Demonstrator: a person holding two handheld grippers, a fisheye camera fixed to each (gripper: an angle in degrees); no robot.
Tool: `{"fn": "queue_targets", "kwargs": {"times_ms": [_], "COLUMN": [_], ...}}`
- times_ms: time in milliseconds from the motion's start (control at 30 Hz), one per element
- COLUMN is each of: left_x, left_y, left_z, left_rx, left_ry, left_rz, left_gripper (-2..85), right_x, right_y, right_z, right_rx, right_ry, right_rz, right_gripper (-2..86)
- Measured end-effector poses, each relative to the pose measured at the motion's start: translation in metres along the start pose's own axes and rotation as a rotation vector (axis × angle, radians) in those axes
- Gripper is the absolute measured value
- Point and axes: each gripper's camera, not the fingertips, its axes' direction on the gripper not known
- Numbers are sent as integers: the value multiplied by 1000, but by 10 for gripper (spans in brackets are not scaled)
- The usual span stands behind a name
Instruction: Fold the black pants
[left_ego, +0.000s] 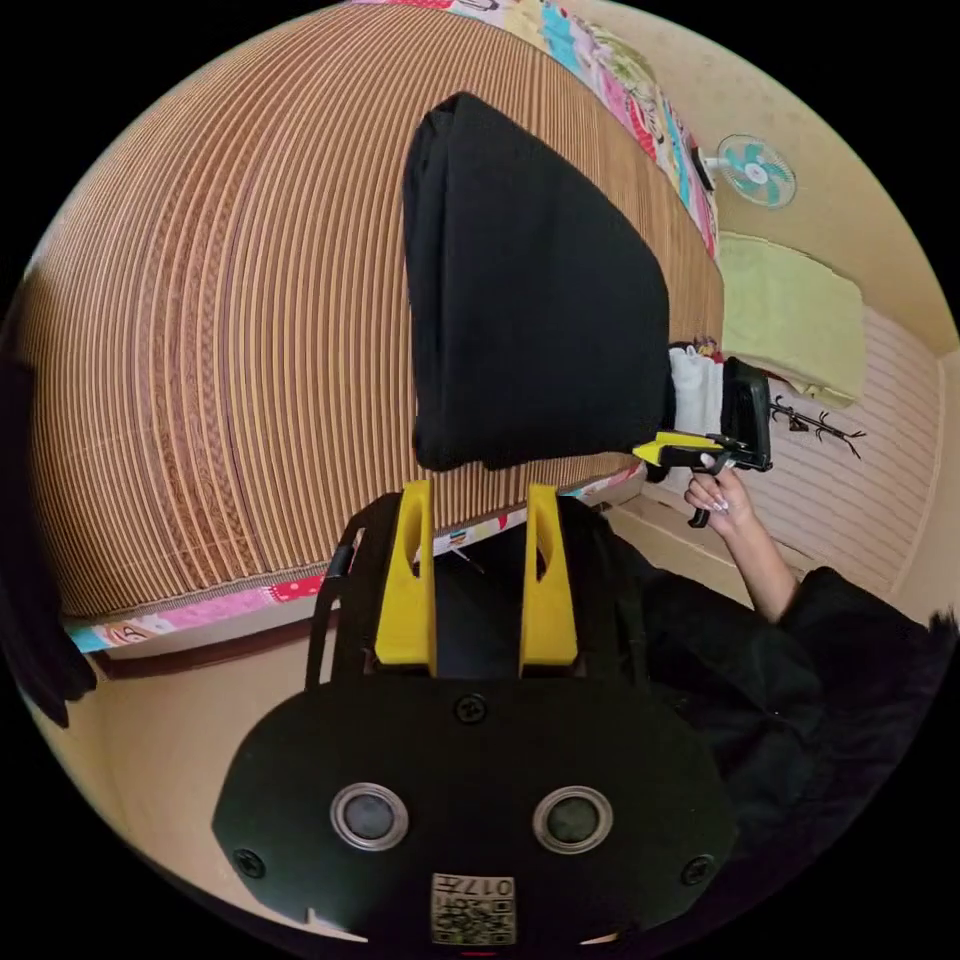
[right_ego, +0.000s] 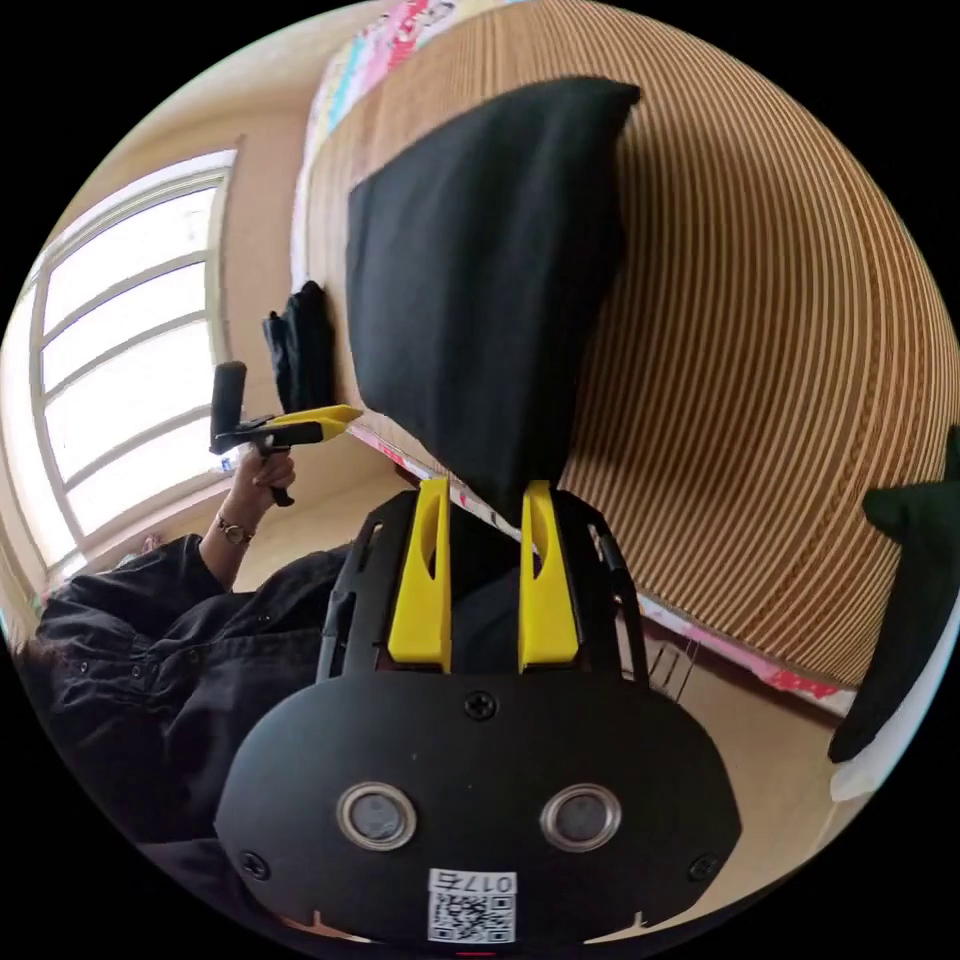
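The black pants (left_ego: 530, 290) lie folded into a compact, thick rectangle on the ribbed bamboo mat (left_ego: 220, 330) covering the bed, near the mat's front edge. The left hand-held gripper (left_ego: 478, 500) hovers just off that near edge, its yellow jaws a narrow gap apart and holding nothing. The right hand-held gripper (right_ego: 485, 495) hovers likewise beside the pants' near corner, jaws slightly parted and empty. The cloth looks soft, light and floppy, likely to sag and slide on the smooth mat. A hold on the doubled near edge, pinching all layers together, seems safest.
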Motion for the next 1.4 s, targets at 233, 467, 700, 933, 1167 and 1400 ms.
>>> {"fn": "queue_targets", "kwargs": {"times_ms": [233,467,700,933,1167,1400], "left_x": [2,20,35,46,35,40], "left_y": [-31,-124,-74,69,181,169], "left_z": [-31,30,46,-49,-180,-218], "left_rx": [231,164,252,454,768,874], "left_ry": [6,77,161,-57,-411,-590], "left_rz": [-47,31,-57,-174,-341,-692], "left_gripper": [161,154,71,65,93,136], "right_x": [15,26,-54,-266,-441,-440], "right_y": [-30,-124,-111,-119,-164,-224], "right_z": [-77,-17,-25,14,77,70], "right_rx": [303,60,0,-190,-169,-39], "right_ry": [-114,-375,-244,-215,-327,61], "right_rz": [47,46,-91,-444,-648,-407], "right_gripper": [171,185,66,51,73,96]}}
